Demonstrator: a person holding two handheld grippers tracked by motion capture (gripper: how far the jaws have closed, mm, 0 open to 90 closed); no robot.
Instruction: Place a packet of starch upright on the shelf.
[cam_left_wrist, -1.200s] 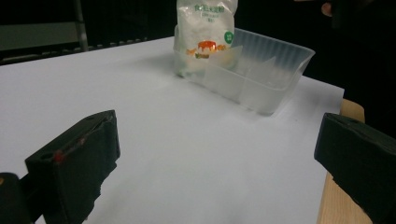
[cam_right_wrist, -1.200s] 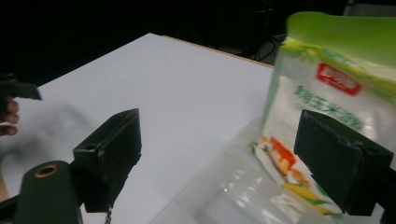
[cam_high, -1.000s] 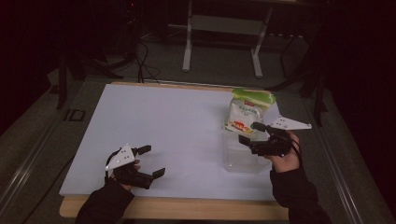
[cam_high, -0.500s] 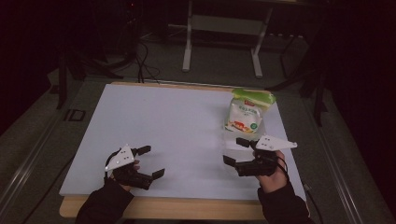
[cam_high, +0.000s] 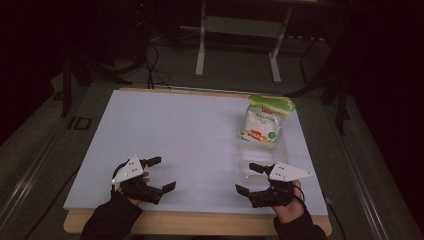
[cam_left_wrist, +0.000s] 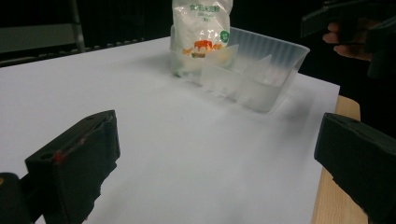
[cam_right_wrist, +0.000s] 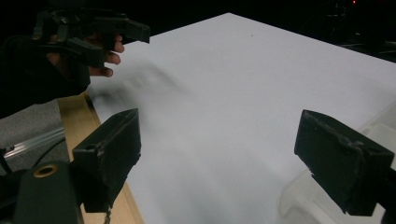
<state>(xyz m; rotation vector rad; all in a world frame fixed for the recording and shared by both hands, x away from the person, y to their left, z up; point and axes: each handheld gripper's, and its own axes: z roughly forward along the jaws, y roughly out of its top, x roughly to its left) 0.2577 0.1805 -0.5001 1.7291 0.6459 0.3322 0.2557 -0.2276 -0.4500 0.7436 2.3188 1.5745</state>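
Note:
A white food bag (cam_high: 260, 125) with a green top stands upright at the far end of a clear plastic container (cam_high: 263, 159) on the right of the white table (cam_high: 185, 130). My right gripper (cam_high: 245, 178) is open just in front of the container, near the front edge, with nothing between its jaws. My left gripper (cam_high: 164, 173) is open at the front left, also holding nothing. The left gripper view looks across the bare top at the container (cam_left_wrist: 261, 70) and the bag (cam_left_wrist: 201, 28). A corner of the container (cam_right_wrist: 308, 200) shows beside the right jaw in the right gripper view.
The table's wooden front edge (cam_high: 200, 222) runs just under both hands. Behind the table are a metal stand (cam_high: 237, 30) and cables on a dark floor. The other hand's gripper shows at the top right (cam_left_wrist: 345, 25) and at the top left (cam_right_wrist: 88, 30).
My right gripper has drawn back from beside the bag and container toward the front edge, slightly leftward, still open. The left gripper has stayed where it was.

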